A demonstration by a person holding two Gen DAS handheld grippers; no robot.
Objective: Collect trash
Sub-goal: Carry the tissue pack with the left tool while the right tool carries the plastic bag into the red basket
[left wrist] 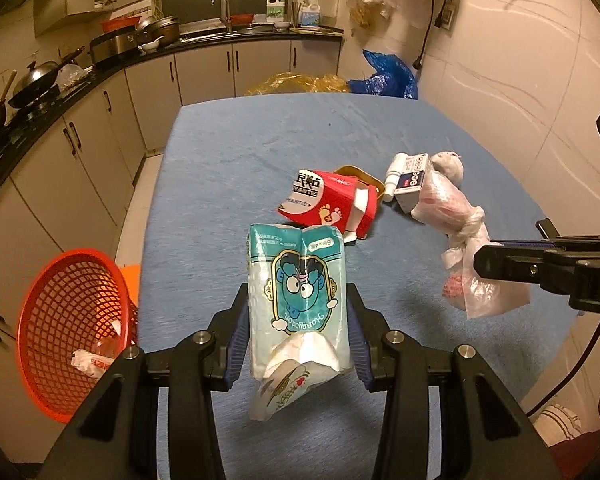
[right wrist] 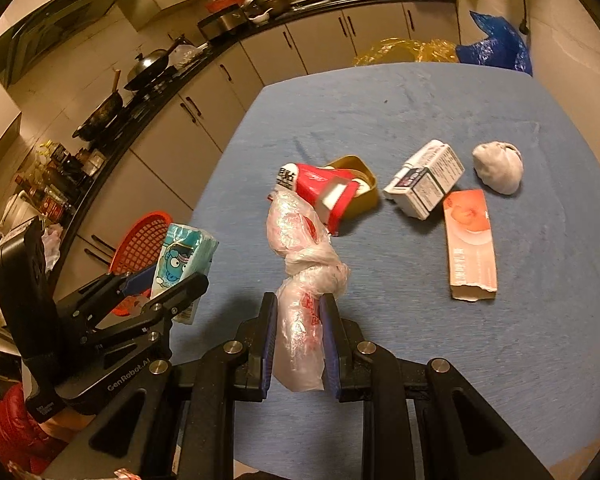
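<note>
My left gripper is shut on a teal tissue pack with a cartoon face, held above the blue table; that pack and gripper show at the left of the right wrist view. My right gripper is shut on a knotted clear plastic bag with red print, lifted off the table; the bag and gripper appear at the right of the left wrist view. A red mesh basket stands left of the table, with a crumpled wrapper inside.
On the table lie a red carton over a gold tin, a white medicine box, a pink box and a grey crumpled wad. Kitchen counters run along the left. Yellow and blue bags sit beyond the far edge.
</note>
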